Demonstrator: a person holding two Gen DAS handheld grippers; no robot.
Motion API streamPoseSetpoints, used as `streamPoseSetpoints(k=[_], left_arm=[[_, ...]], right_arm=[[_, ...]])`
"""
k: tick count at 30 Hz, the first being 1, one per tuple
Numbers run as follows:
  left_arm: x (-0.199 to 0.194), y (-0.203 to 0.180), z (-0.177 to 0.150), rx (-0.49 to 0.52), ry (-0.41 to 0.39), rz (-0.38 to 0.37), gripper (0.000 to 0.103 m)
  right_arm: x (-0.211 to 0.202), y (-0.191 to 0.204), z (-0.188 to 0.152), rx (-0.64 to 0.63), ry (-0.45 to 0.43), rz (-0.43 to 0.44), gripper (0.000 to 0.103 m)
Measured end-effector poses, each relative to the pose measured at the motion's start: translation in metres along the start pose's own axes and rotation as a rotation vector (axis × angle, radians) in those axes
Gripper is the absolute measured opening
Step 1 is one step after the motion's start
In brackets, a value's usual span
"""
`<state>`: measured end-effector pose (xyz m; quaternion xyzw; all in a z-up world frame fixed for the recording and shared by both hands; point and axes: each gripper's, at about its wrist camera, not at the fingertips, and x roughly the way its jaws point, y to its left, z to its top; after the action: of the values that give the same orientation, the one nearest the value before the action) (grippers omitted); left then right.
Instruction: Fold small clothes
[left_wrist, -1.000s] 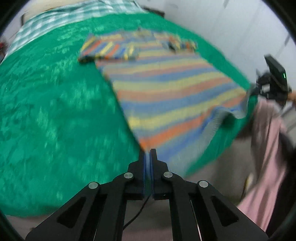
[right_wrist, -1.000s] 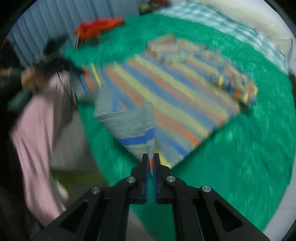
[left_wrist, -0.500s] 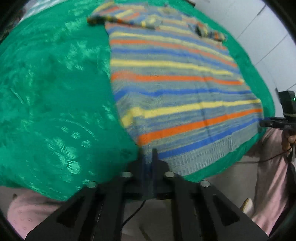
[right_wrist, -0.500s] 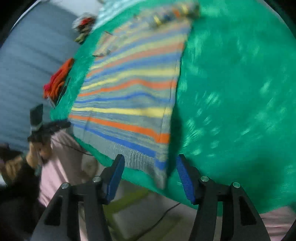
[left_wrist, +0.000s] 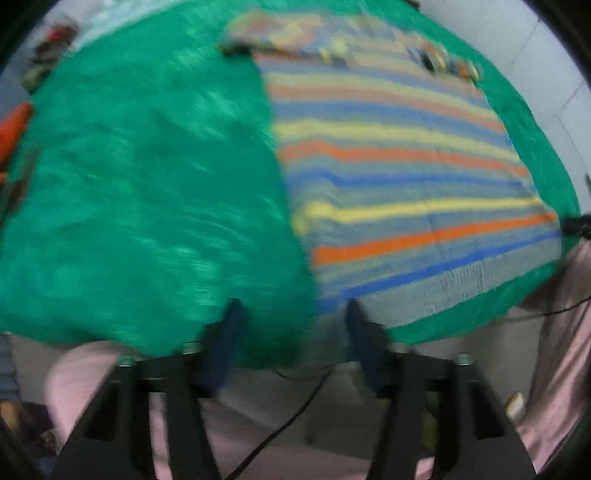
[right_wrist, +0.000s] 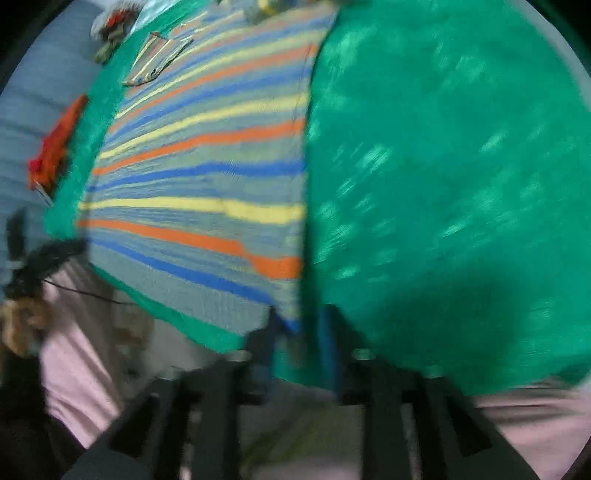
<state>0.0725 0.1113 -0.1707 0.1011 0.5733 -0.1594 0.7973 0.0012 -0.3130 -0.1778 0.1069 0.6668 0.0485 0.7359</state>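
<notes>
A striped knit sweater (left_wrist: 399, 177) in blue, yellow and orange lies flat on the green bed cover (left_wrist: 140, 192), hem toward me and sleeves folded in at the far end. My left gripper (left_wrist: 293, 321) hangs over the bed's near edge with its jaws opening. The hem's left corner lies loose between them, and the pads do not press it. In the right wrist view the same sweater (right_wrist: 207, 173) fills the left half. My right gripper (right_wrist: 297, 328) is opening too, with the hem's right corner between its fingers and not pinched.
A red-orange garment (right_wrist: 55, 144) lies at the cover's left edge, and a small pile of clothes (right_wrist: 114, 18) sits beyond it. The person's pink clothing (left_wrist: 554, 332) and a black cable (left_wrist: 280, 428) are below the bed's near edge.
Both grippers went from shut on the hem corners to open. The lifted, rumpled hem now lies spread flat. Both hands sank toward the bed's near edge and rolled.
</notes>
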Motion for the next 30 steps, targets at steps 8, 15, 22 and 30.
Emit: streamPoseSetpoints(k=[8,15,22,30], left_arm=[[-0.038,0.007,0.053,-0.181,-0.326,-0.072,0.085],[0.042,-0.059,0.069,-0.108,-0.245,-0.08,0.078],[0.056,-0.055,0.056,-0.125,-0.192,-0.076,0.078],[0.045,-0.05,0.057,-0.184,-0.213,-0.097,0.078]], right_arm=[[-0.143,0.037,0.09,-0.336,-0.411,-0.423,0.083],[-0.018,0.11,0.227,-0.57,-0.398,-0.308,0.081],[0.063,0.095,0.291,-0.498,-0.276,-0.301,0.004],[-0.087,-0.137,0.248,0.23,-0.605,-0.159,0.004]])
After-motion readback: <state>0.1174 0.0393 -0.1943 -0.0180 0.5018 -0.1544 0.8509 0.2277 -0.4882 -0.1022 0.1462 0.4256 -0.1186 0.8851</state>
